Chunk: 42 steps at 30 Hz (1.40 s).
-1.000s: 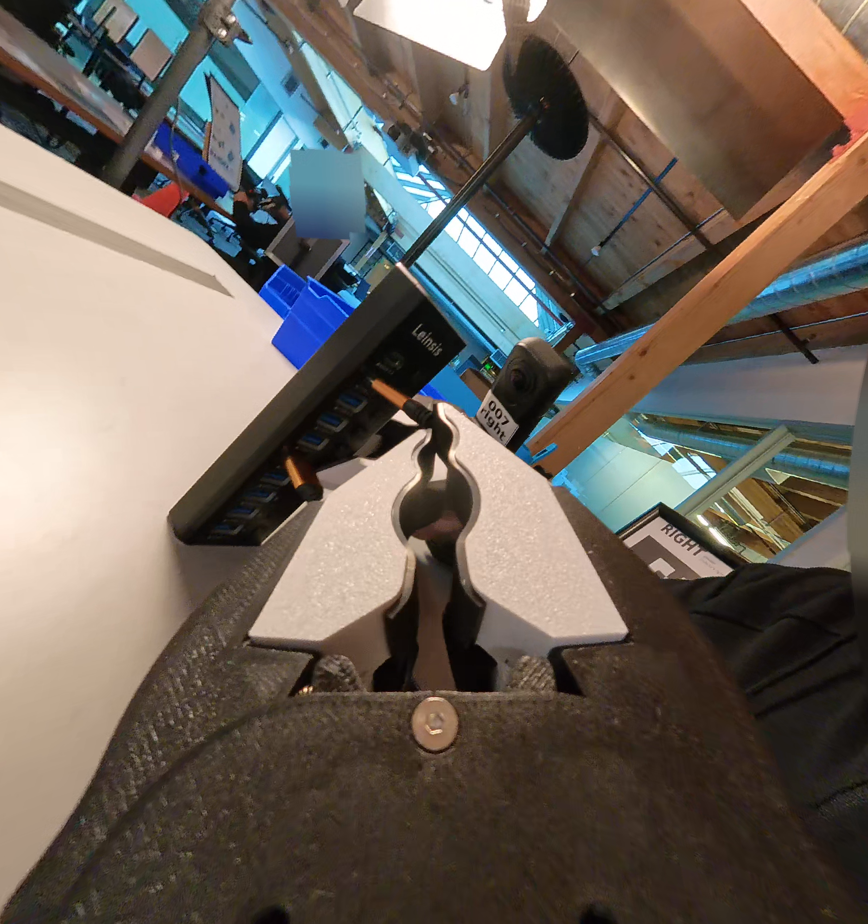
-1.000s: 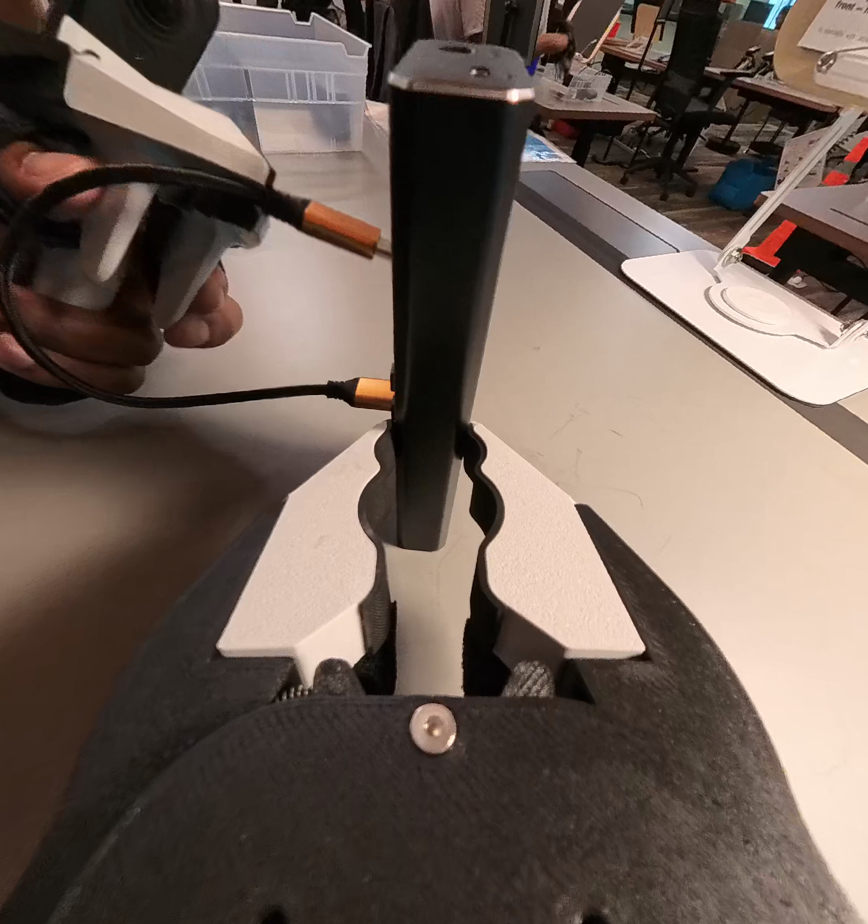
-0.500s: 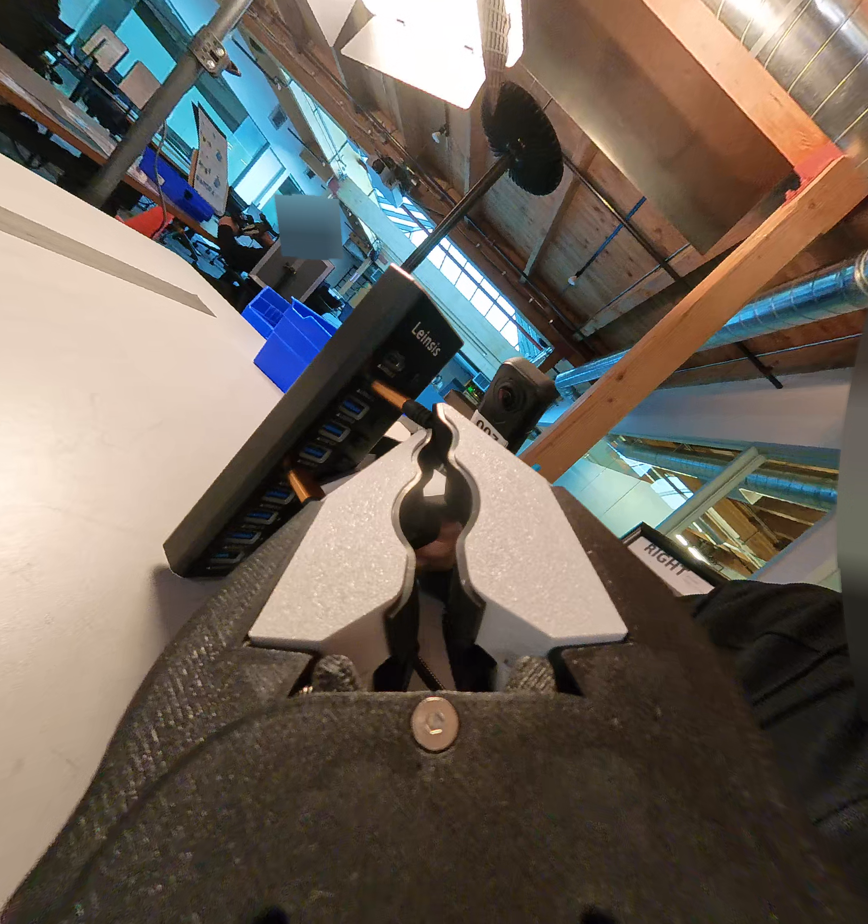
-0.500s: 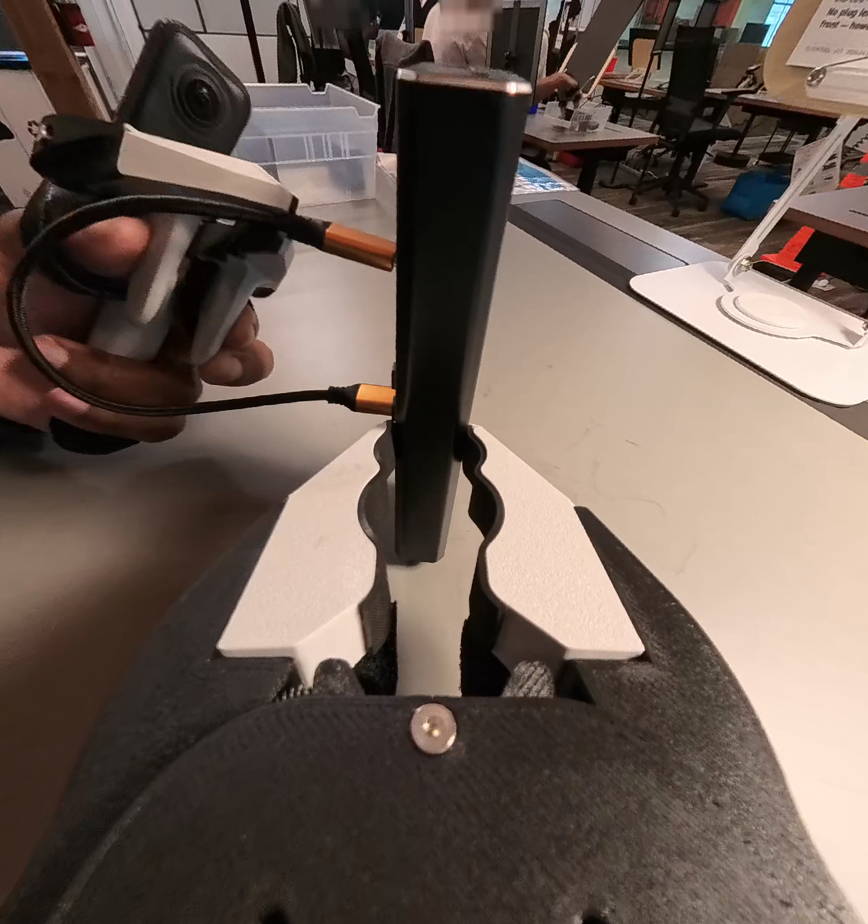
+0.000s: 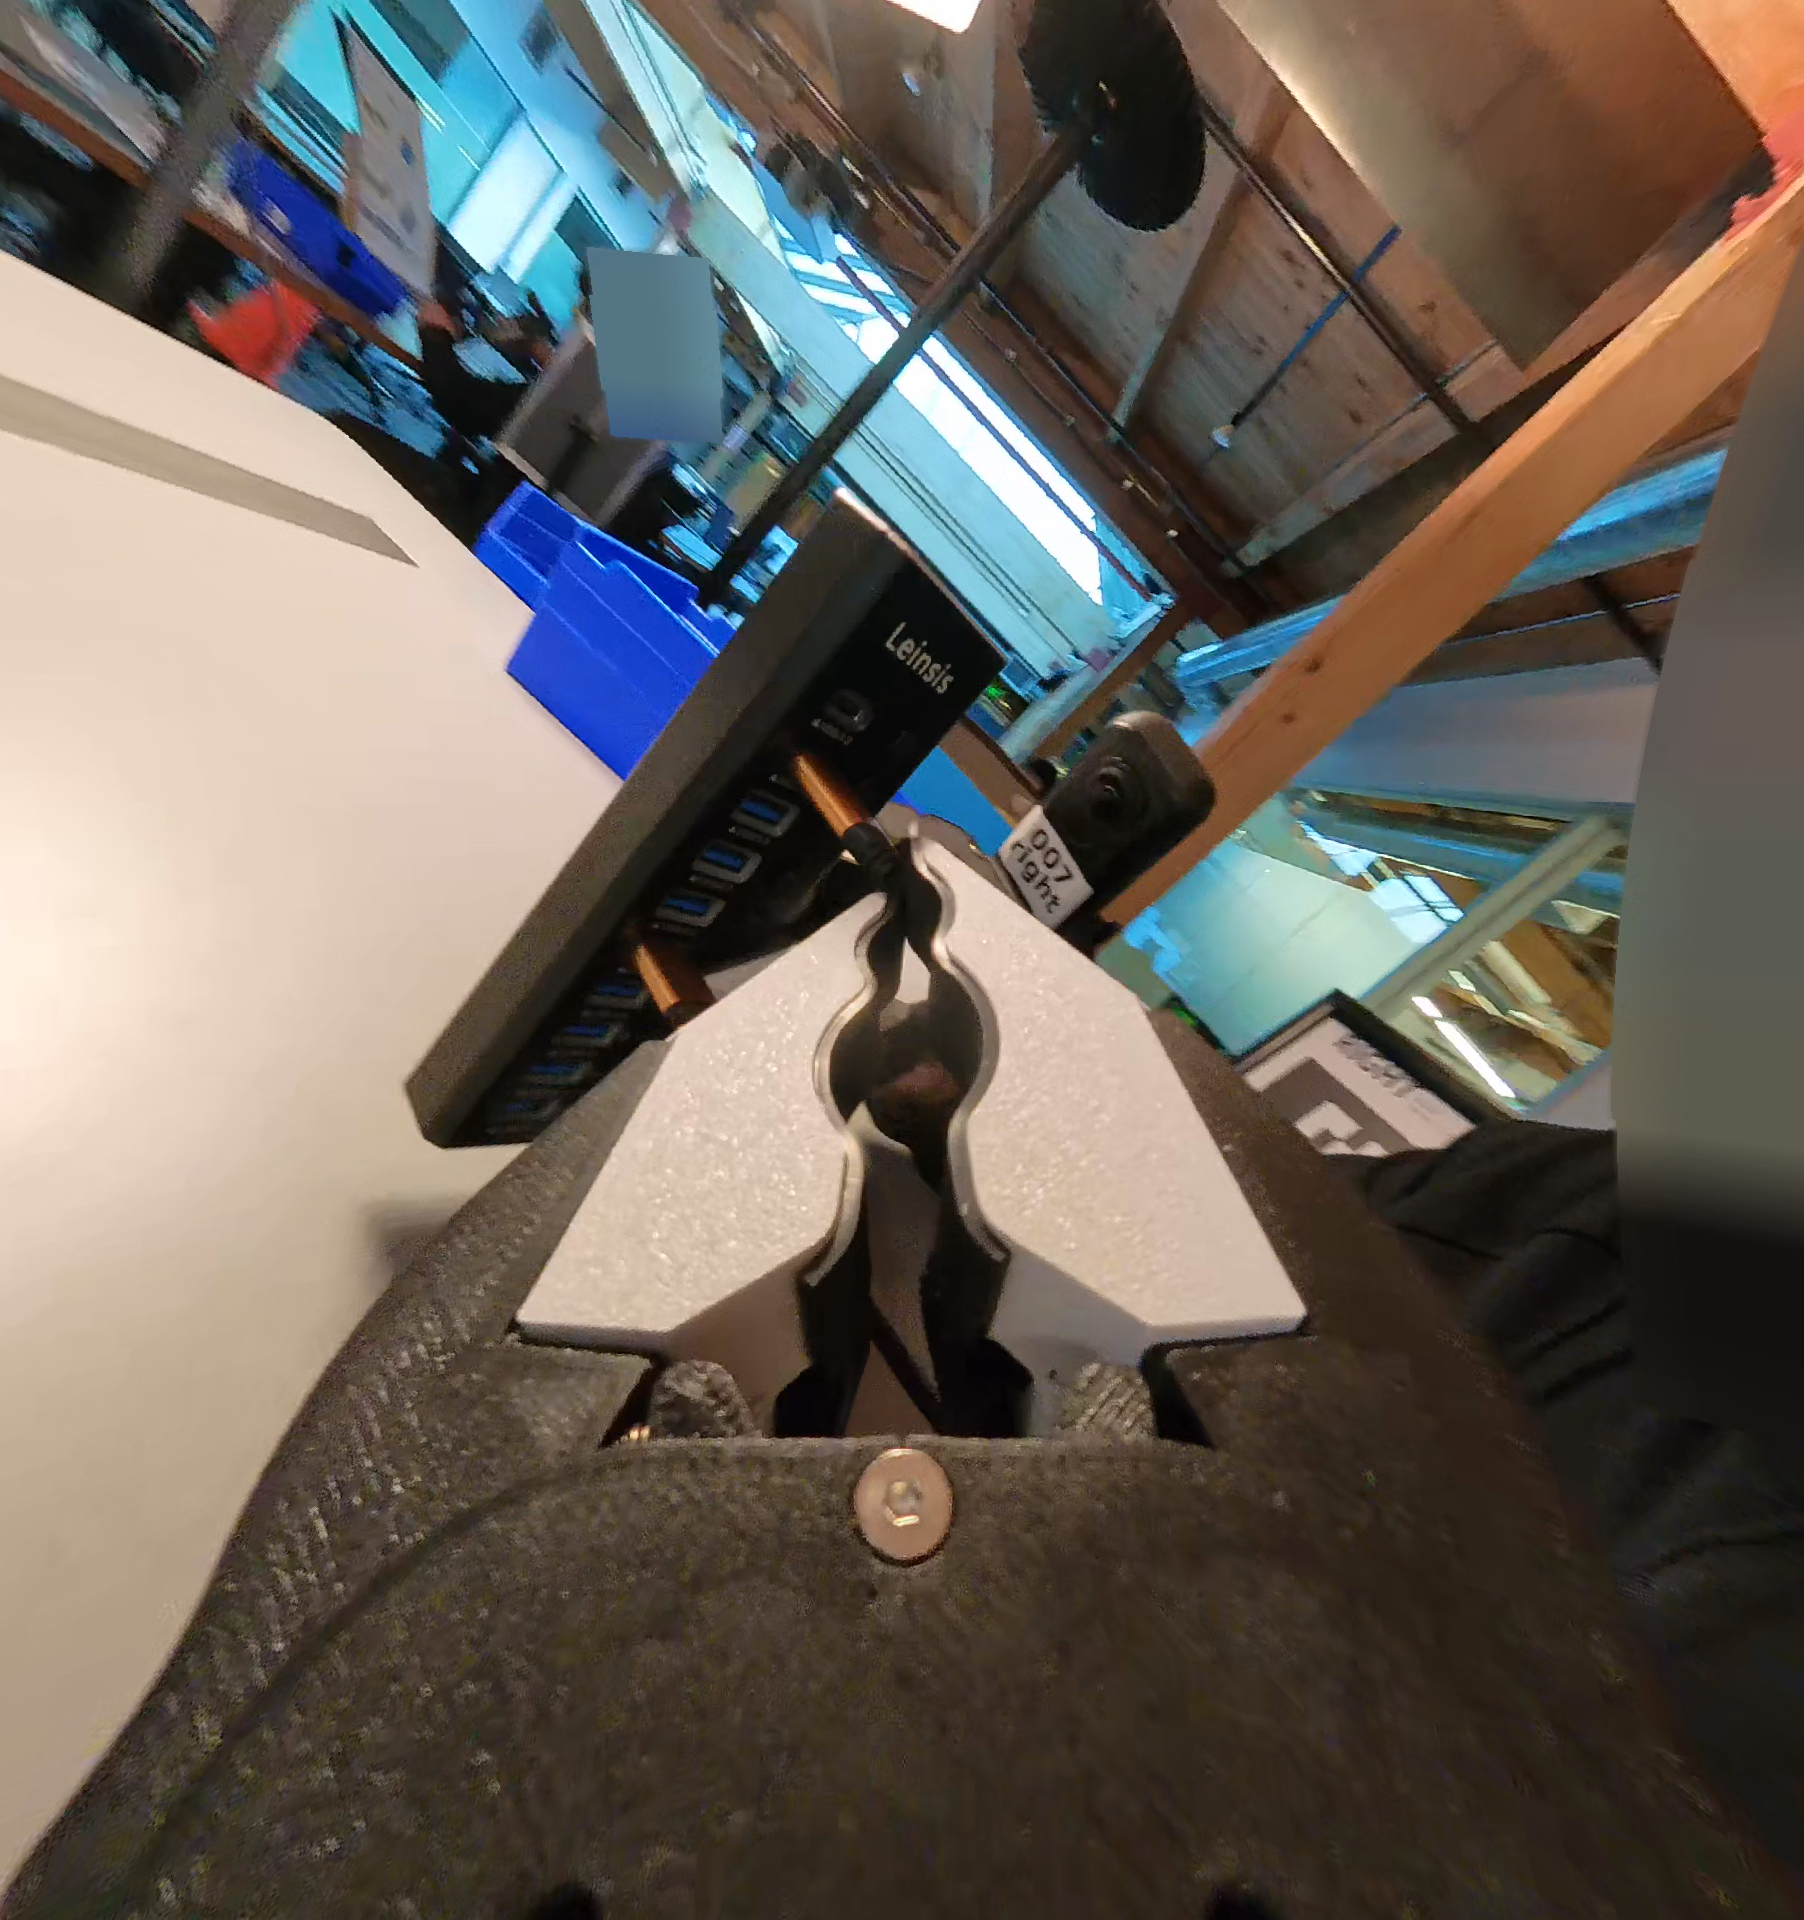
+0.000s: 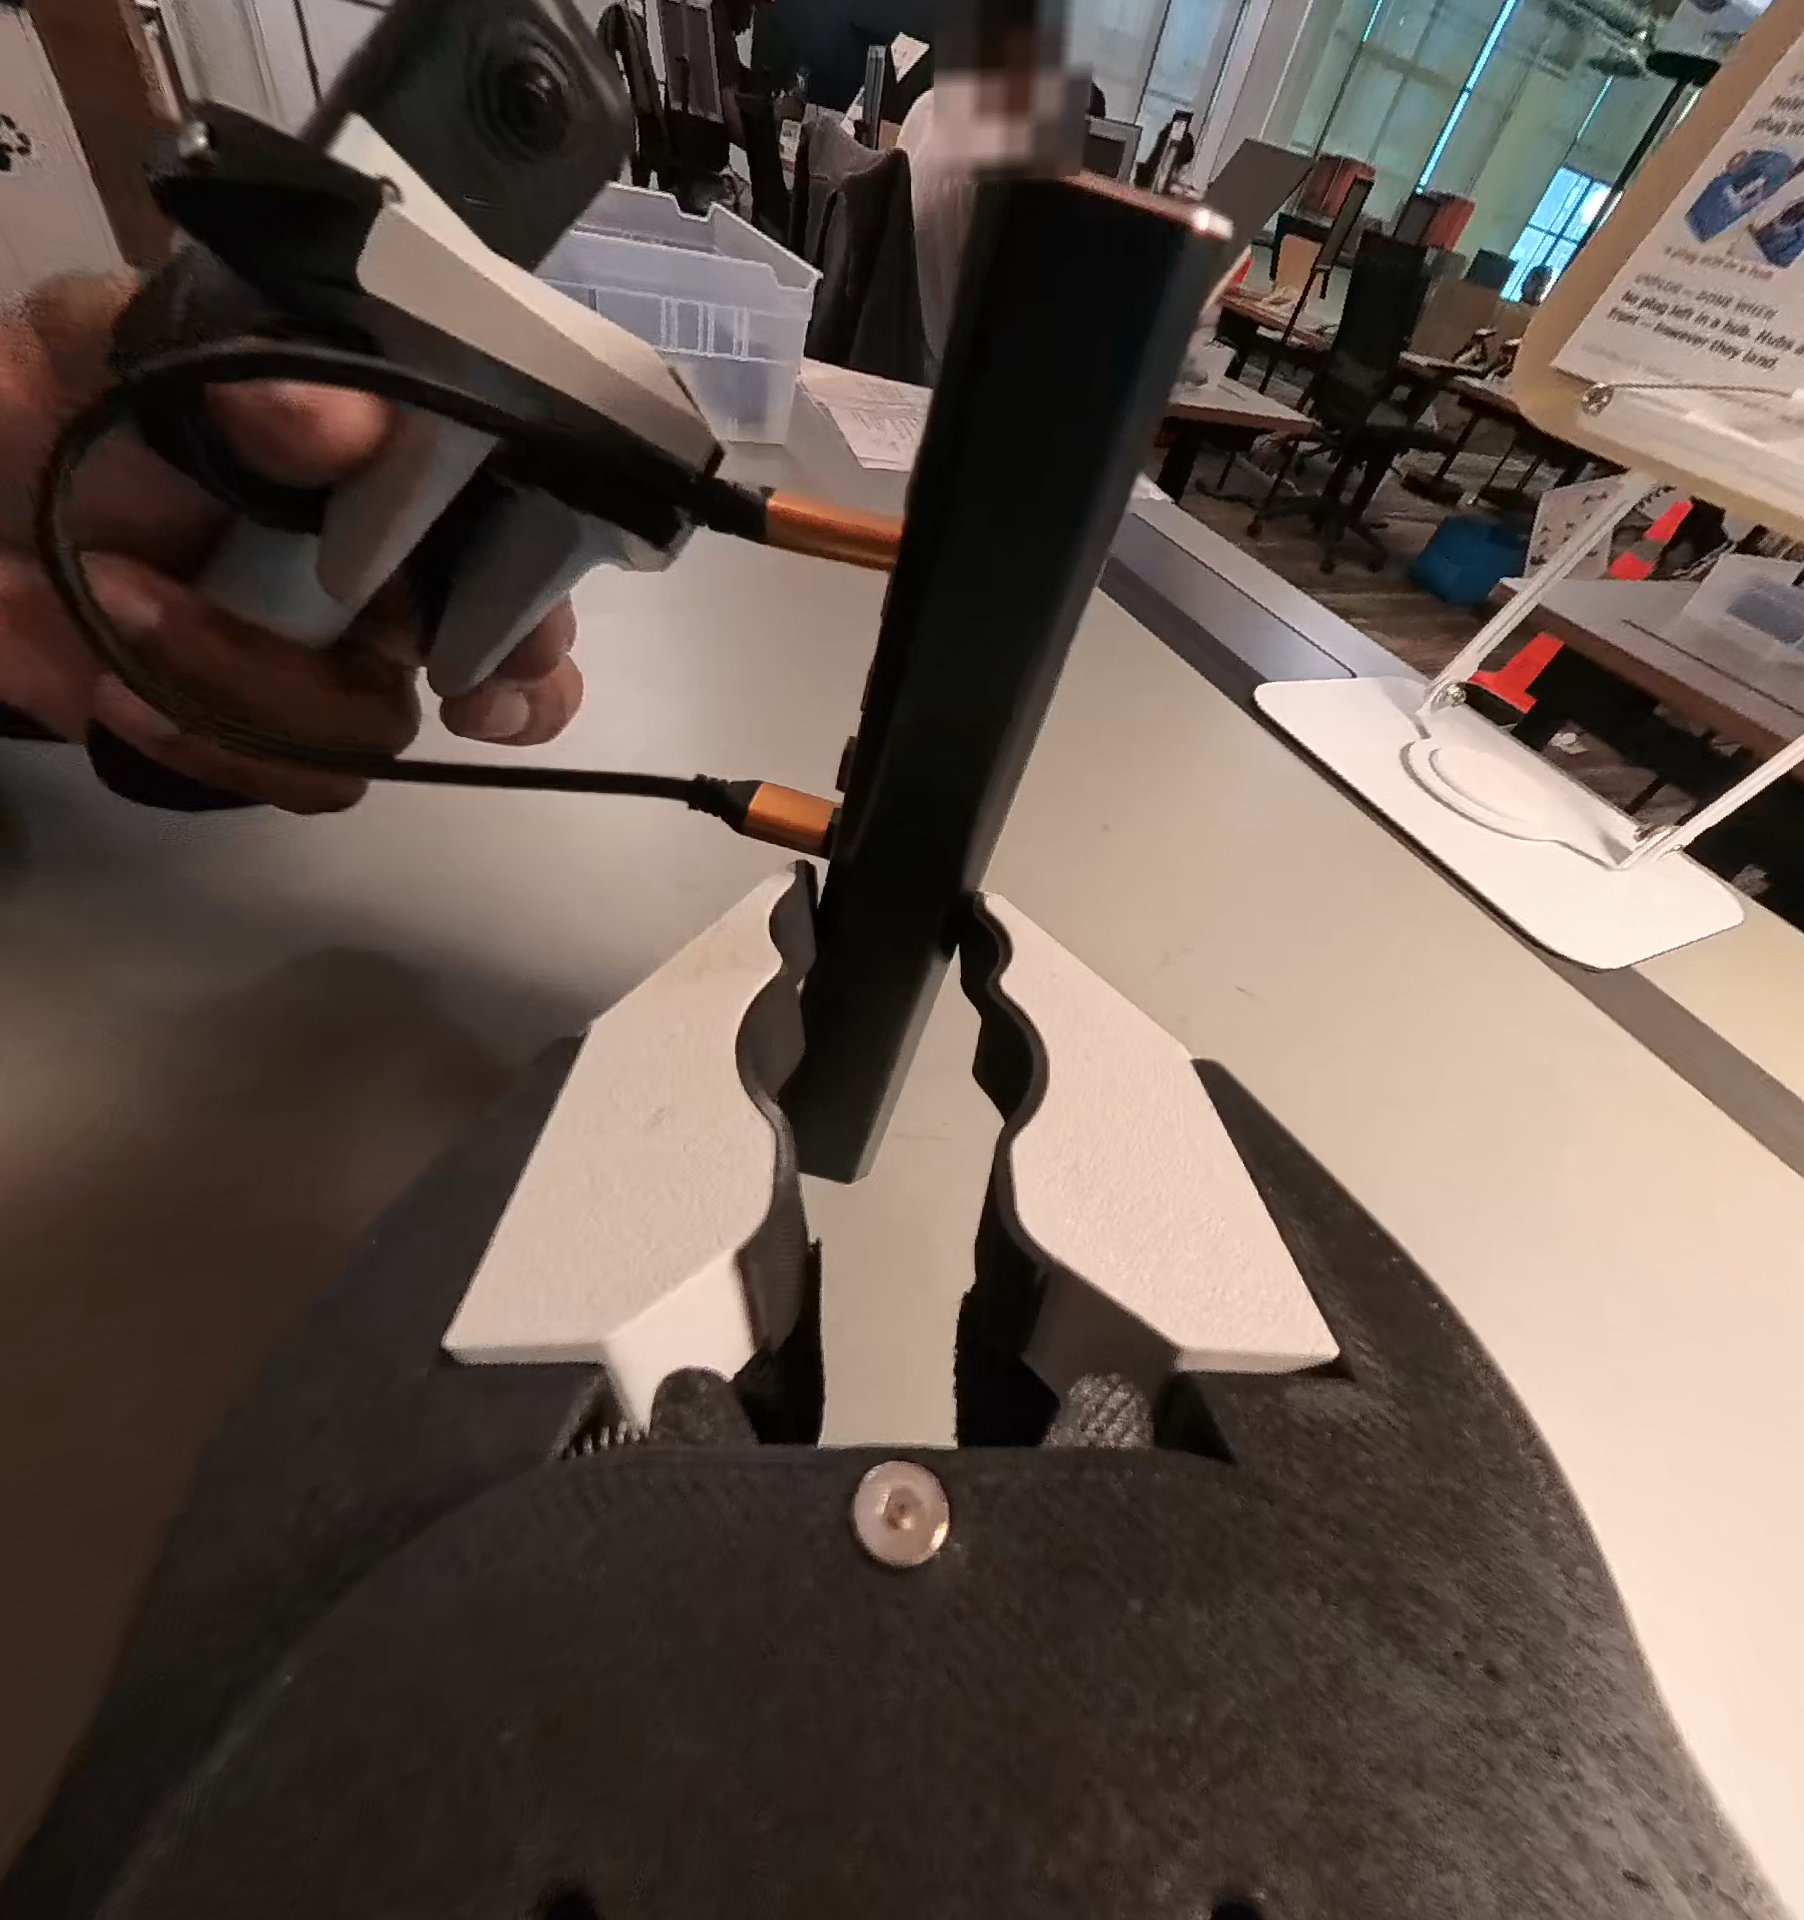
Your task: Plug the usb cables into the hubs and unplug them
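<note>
Hub (image 6: pixel 1012 644), the black bar with the row of blue ports, stands on end between the fingers of my right gripper (image 6: pixel 887 935), which is clamped on its lower part; in the right wrist view it now leans to the right, where half a second ago it stood nearly straight. My left gripper (image 5: pixel 903 883) has its jaws together on the black cable just behind the upper copper plug (image 6: pixel 836 530). A second ago that plug's tip showed a sliver of bare metal short of the hub; now the copper sleeve meets the hub's face, just ahead of my left fingertips, at a port near the bar's upper end. I judge this plug to be seated or very nearly so, though the port itself is hidden by the sleeve. The lower copper plug (image 6: pixel 789 816) sits in a port just above my right jaws, its cable looping back past the hand (image 6: pixel 150 582) that holds the left gripper. The lean suggests my push is tipping the hub, so my right grip needs to resist.
</note>
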{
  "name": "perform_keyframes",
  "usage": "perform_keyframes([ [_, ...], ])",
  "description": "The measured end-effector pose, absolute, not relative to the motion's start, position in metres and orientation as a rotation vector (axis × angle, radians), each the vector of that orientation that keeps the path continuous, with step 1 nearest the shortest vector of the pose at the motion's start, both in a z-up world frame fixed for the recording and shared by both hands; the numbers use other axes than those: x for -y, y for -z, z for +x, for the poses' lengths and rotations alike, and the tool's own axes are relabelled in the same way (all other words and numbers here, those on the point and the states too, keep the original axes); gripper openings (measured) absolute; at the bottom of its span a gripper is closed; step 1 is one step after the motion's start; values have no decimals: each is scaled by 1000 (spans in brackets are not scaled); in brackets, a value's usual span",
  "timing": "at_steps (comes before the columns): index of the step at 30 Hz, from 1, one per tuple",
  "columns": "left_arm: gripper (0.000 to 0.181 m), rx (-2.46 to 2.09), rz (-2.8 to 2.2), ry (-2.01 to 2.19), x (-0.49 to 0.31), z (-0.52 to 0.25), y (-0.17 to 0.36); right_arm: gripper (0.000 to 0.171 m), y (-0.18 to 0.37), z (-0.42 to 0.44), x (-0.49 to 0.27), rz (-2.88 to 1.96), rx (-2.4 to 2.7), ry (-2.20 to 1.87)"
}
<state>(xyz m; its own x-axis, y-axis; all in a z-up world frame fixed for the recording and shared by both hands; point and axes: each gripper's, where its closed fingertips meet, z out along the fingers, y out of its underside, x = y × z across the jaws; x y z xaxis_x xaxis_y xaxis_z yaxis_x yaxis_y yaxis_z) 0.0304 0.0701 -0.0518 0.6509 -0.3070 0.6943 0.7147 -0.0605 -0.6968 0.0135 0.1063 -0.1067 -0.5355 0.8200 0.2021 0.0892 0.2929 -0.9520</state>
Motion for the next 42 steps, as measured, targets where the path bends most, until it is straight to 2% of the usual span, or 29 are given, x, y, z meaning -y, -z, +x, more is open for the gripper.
perform_keyframes([
  [9,16,358,-1358,1141,-67,38,49,26,102,12,-113,-823,1805,-1249],
  [19,18,384,-1474,1104,-74,38,56,26,101,10,-121,-800,1773,-1184],
  [24,38,450,-1567,1052,-76,34,65,26,98,11,-119,-791,1760,-1209],
  [26,34,441,-1548,1064,-77,34,62,26,97,12,-114,-778,1772,-1222],
  [30,13,435,-1531,1069,-77,32,61,26,96,14,-109,-762,1772,-1241],
  [42,9,410,-1566,1084,-77,43,69,31,93,19,-104,-590,1764,-1112],
])
